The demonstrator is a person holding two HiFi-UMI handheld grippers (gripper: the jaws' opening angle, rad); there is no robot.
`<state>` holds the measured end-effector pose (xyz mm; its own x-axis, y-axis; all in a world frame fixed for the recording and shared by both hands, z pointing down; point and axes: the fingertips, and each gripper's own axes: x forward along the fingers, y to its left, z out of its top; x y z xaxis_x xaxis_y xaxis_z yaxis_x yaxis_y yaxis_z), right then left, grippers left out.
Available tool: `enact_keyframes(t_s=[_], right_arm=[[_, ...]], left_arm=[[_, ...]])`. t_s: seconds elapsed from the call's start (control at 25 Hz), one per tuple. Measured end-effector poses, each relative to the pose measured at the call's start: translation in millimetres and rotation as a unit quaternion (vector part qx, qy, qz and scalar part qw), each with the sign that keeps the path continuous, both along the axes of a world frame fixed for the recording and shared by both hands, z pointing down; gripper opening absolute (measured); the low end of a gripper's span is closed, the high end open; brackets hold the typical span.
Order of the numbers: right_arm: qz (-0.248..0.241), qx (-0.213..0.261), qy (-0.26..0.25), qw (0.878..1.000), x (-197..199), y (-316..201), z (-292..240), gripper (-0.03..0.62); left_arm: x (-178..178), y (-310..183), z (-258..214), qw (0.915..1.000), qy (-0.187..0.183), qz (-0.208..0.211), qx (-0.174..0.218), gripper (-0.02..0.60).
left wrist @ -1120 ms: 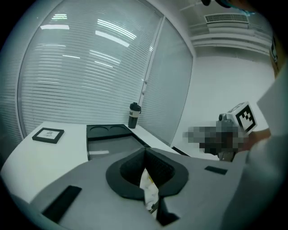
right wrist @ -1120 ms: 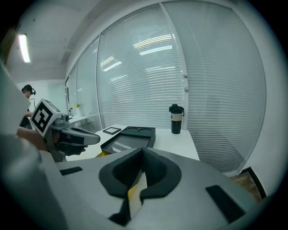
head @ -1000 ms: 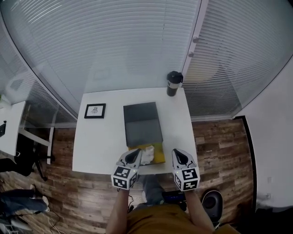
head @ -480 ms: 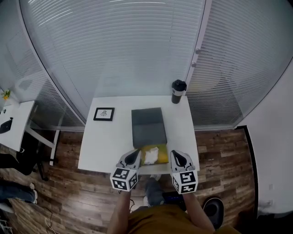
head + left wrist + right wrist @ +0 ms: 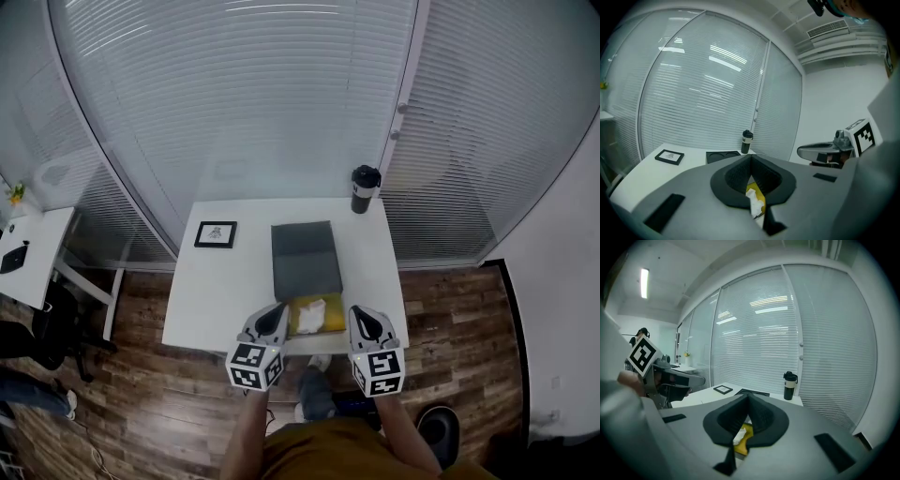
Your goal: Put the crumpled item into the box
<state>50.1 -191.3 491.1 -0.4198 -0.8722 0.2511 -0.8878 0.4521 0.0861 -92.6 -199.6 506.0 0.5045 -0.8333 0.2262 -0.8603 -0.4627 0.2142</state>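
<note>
A crumpled white paper [image 5: 311, 314] lies on a flat yellow pad [image 5: 328, 317] at the table's front edge. Just behind it sits a dark grey box [image 5: 306, 261], which shows round recesses in the left gripper view [image 5: 723, 155]. My left gripper [image 5: 277, 316] hovers left of the paper and my right gripper [image 5: 359, 317] right of it; both are shut and empty. The paper [image 5: 755, 205] and the pad [image 5: 753, 191] show below the left gripper [image 5: 751, 158]. The same paper [image 5: 738, 437] shows under the right gripper [image 5: 748, 396].
A black tumbler [image 5: 365, 188] stands at the white table's [image 5: 225, 291] far right corner, and a small framed picture [image 5: 216, 234] lies at the far left. Window blinds run behind the table. Wooden floor surrounds it, and another desk [image 5: 23, 258] stands to the left.
The head view has shifted, so the table sits further right and lower in the picture. Both grippers stay by the front edge, the left one now slightly apart from the paper.
</note>
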Motion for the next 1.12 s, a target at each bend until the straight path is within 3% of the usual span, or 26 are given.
enact_keyframes(t_s=[0.16, 1.12], right_arm=[[0.002, 0.002, 0.006, 1.000, -0.9, -0.6, 0.3, 0.012], [0.005, -0.008, 0.004, 1.000, -0.8, -4.2, 7.8, 0.012]], left_arm=[[-0.7, 0.3, 2.8, 0.9999, -0.014, 0.000, 0.000, 0.023], [-8.7, -4.1, 5.6, 1.0000, 0.002, -0.007, 0.001, 0.025]])
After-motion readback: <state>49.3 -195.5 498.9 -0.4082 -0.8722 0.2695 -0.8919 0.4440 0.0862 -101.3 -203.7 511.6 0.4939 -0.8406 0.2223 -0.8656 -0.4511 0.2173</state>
